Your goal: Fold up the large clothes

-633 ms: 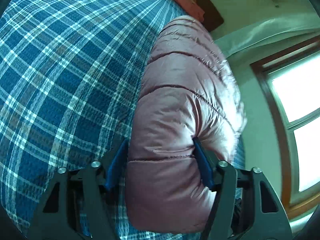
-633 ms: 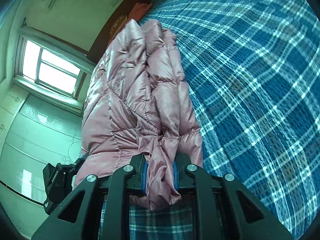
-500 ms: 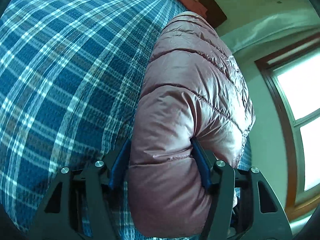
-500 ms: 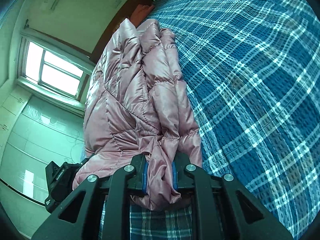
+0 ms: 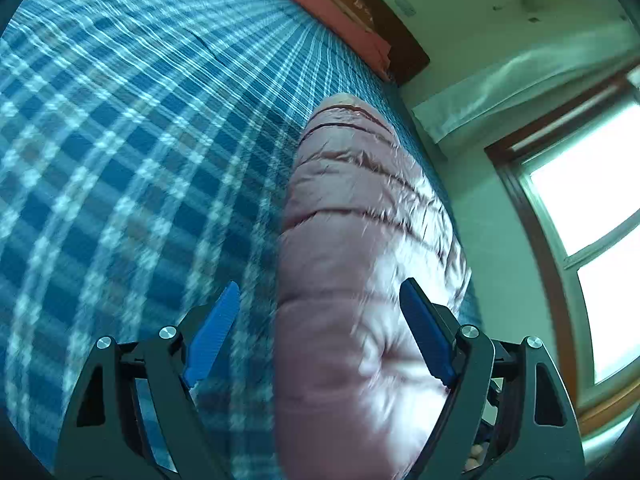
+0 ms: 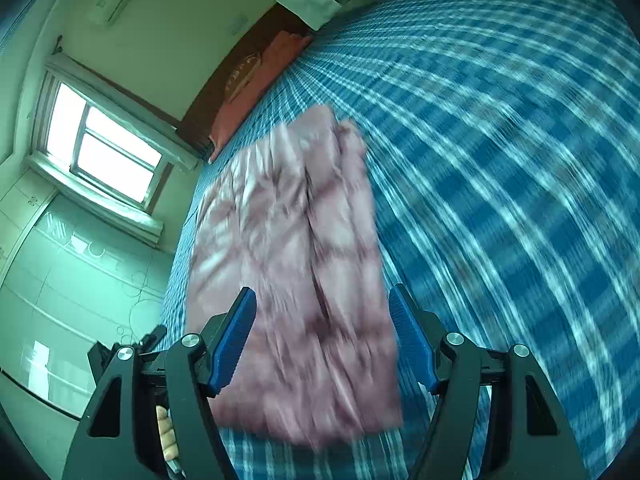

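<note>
**Pink jacket folded on the bed**

The puffy pink jacket (image 6: 296,264) lies in a long quilted bundle on the blue plaid bedspread (image 6: 500,160) (blurred in both views). The right gripper (image 6: 322,338) and left gripper (image 5: 320,330) have just been opening; both stand wide, pads clear of the jacket between them. A window (image 6: 104,152) lights the room; only the right view shows fingers (image 6: 166,434).
</note>
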The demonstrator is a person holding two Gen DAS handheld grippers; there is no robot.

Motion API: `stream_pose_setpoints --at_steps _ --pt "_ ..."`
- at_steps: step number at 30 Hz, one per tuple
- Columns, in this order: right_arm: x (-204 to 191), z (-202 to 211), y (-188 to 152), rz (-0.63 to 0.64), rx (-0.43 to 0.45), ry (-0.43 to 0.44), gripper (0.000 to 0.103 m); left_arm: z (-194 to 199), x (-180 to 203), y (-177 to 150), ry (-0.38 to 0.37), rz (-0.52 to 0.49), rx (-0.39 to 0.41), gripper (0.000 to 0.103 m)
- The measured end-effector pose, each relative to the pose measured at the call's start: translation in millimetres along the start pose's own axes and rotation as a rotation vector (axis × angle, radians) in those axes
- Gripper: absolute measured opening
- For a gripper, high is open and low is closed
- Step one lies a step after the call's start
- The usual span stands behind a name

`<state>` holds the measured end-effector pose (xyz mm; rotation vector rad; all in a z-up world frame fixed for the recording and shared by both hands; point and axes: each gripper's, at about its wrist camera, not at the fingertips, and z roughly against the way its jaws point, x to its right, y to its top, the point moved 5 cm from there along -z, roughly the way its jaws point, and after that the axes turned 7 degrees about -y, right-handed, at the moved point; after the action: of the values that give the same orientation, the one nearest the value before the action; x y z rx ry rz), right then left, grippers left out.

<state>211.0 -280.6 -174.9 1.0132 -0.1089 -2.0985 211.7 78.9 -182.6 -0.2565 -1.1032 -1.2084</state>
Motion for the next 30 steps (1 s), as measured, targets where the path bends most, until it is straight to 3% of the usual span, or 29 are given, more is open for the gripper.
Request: stream_pose_setpoints --at_steps 5,8,12,15,19,25,28,30 --pt "-26 -40 54 -0.037 -0.002 -0.039 0.068 -43 11 19 -0.016 0.039 -0.05 0.082" --pt "-41 -68 74 -0.018 0.003 -0.119 0.068 -62 12 26 0.011 0.052 -0.05 0.082" --pt "-37 -96 82 0.009 -0.019 -0.198 0.069 -76 2 28 0.037 0.105 -0.06 0.082" --pt "-22 -105 77 -0.001 -0.025 -0.208 0.078 -84 -10 25 0.03 0.153 -0.073 0.086" --pt "-2 -120 69 -0.067 -0.039 -0.106 0.081 -92 -19 22 0.007 0.182 -0.076 0.088" --pt "-10 -123 56 0.0 -0.067 0.031 0.077 -102 -12 21 -0.02 0.177 -0.073 0.085" --pt "-8 -127 54 -0.006 -0.08 0.061 0.066 -109 -7 20 -0.02 0.172 -0.077 0.074" --pt "-6 -128 54 -0.009 -0.079 0.073 0.053 -111 -4 19 -0.019 0.158 -0.078 0.066"
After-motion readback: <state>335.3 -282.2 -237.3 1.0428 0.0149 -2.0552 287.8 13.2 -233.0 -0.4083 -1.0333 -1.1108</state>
